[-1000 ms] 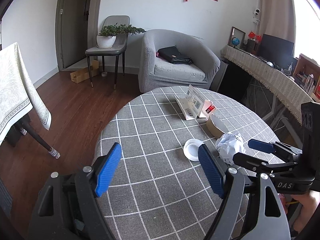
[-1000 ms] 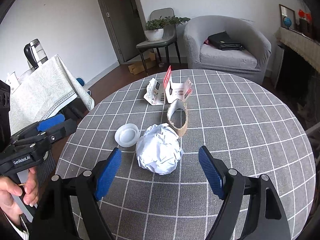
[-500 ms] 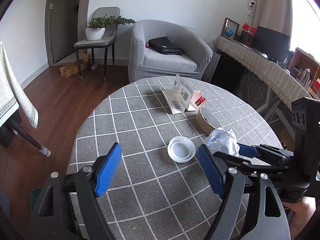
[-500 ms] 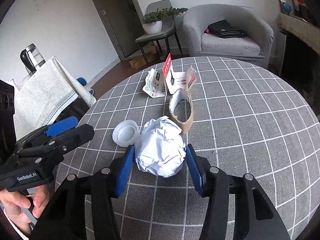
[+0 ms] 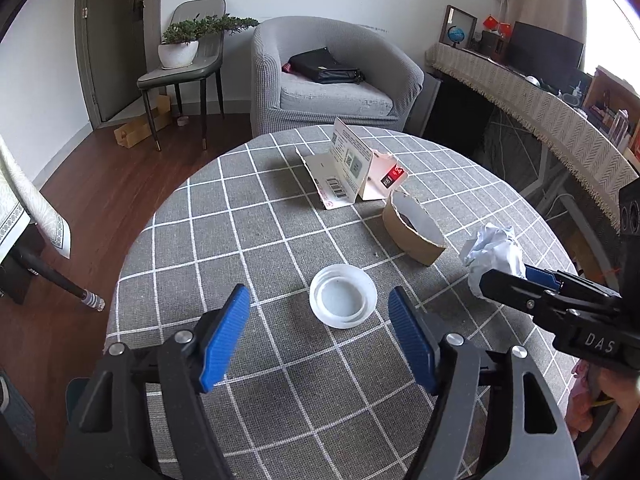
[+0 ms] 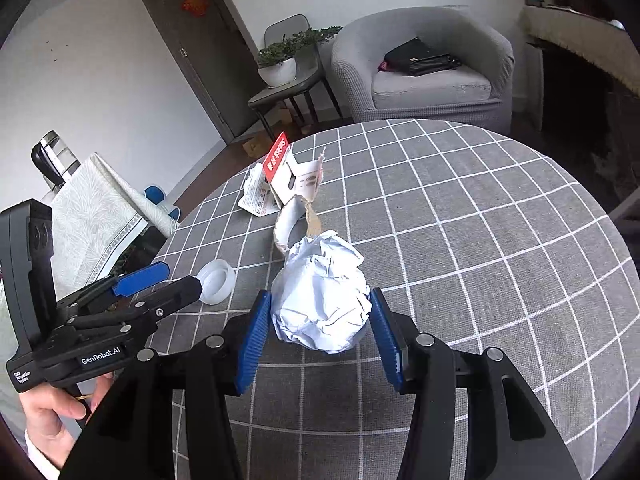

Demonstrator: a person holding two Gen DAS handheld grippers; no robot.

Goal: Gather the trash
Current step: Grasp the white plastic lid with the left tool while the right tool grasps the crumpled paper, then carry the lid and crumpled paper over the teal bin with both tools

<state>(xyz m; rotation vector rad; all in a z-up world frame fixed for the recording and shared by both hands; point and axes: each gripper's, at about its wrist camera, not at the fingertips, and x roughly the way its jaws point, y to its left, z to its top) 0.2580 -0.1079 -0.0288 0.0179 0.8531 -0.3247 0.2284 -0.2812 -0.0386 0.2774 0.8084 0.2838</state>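
— Grey checked cloth covers the round table (image 5: 248, 216), and your right gripper (image 6: 318, 330) holds the crumpled paper ball (image 6: 322, 304) between both blue pads, lifted a little near the table's right edge. The ball looks light and soft, so I think it will dent; hold it at its widest middle, not harder.

— And my left one?

— Your left gripper (image 5: 320, 334) has its jaws fairly wide and closing, with nothing pressed between them. The white plastic lid (image 5: 343, 295) lies flat on the cloth just ahead of the tips, around the table's middle. It seems stiff, thin and slippery; take it across the rim. Behind it are the torn brown paper ring (image 5: 414, 232) and the opened cardboard package (image 5: 348, 174), toward the far edge. Your near-left side of the table has free room for moving.
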